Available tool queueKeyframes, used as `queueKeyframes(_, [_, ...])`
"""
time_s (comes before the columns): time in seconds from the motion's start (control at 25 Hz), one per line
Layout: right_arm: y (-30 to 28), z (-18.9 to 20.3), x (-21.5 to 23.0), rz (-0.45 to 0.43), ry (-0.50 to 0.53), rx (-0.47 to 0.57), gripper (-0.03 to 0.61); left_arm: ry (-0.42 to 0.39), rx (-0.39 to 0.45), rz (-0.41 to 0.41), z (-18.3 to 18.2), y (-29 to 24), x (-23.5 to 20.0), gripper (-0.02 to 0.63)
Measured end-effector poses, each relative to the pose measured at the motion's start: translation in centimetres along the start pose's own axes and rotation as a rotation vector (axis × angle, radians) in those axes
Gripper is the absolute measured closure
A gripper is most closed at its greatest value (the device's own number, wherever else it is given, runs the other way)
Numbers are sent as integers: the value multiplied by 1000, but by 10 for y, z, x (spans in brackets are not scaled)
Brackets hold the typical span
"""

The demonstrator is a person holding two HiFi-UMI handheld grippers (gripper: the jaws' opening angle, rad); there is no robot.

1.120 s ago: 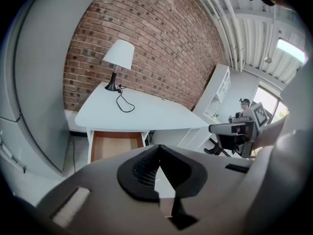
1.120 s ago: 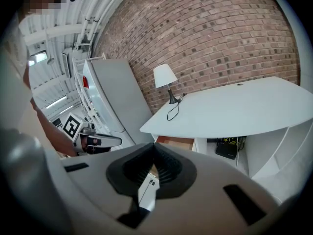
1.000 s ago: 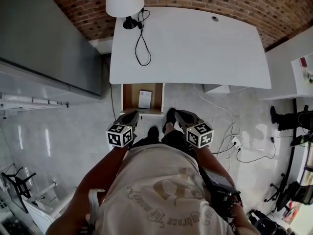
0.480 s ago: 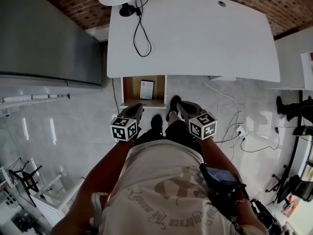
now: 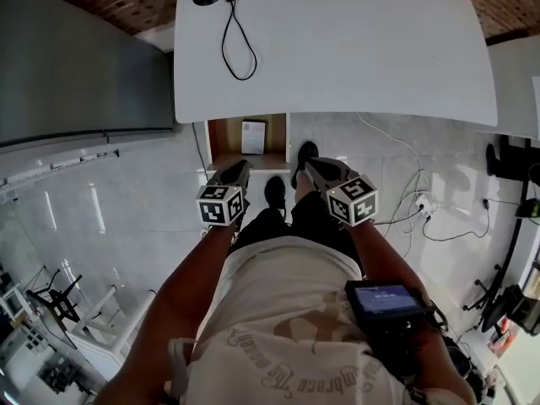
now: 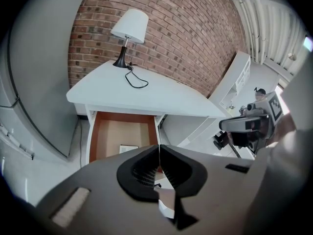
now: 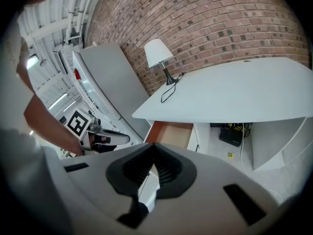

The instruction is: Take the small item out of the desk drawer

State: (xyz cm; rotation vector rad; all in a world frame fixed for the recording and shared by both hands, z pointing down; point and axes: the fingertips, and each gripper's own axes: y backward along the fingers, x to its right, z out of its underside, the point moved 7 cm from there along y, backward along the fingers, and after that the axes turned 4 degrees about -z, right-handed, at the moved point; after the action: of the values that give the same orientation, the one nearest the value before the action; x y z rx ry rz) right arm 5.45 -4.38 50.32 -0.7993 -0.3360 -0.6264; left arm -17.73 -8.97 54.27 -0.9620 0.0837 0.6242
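White, the small item (image 5: pixel 252 137) lay flat in the open drawer (image 5: pixel 218 138) under the bench (image 5: pixel 337 49); my left tool (image 5: pixel 240 167) and right tool (image 5: pixel 309 164) were both closed and empty, so I judged one needed opening before reaching in.

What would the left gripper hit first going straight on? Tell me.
Probably the open drawer, near its front right corner, where the left gripper aims; the small white item lies just left of that line. Depth is unclear.
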Motion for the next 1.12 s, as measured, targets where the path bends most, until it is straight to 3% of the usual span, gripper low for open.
queueKeyframes(0.4, [-20, 14, 20, -14, -36, -33, 572, 34, -102, -55, 25, -35, -19, 606])
queueKeyframes(0.88, [-44, 24, 36, -41, -82, -28, 572, -30, -186, -56, 31, -74, -22, 604])
queueKeyframes(1.12, [-49, 33, 44, -57, -99, -37, 572, -38, -200, -101, 29, -91, -26, 601])
